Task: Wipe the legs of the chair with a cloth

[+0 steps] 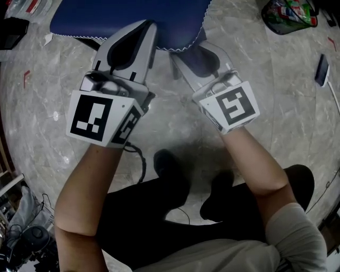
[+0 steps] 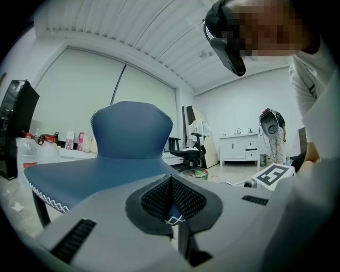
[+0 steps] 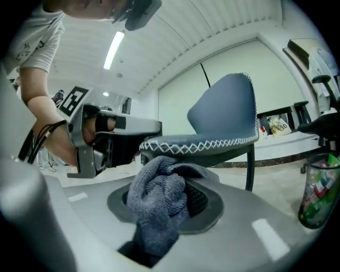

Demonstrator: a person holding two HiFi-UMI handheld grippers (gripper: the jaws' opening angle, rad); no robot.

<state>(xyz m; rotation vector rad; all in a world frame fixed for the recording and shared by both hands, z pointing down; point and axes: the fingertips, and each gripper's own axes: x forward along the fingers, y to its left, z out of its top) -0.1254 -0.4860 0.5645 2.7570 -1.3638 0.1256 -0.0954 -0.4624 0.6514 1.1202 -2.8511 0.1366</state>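
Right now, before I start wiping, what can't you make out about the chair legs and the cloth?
Chair legs: head view, hidden under the seat, the left tongs and the right tongs.
Leg feet: the left gripper view shows one leg, the right gripper view one leg, each foot behind the tongs' own body.
Cloth: head view, cannot be picked out at the right tongs.

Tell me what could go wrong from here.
The cloth sits bunched in the right gripper and could slip out mid-wipe. The left gripper pinches the seat edge; a pull might tip the chair. A cable beside a shoe could snag.
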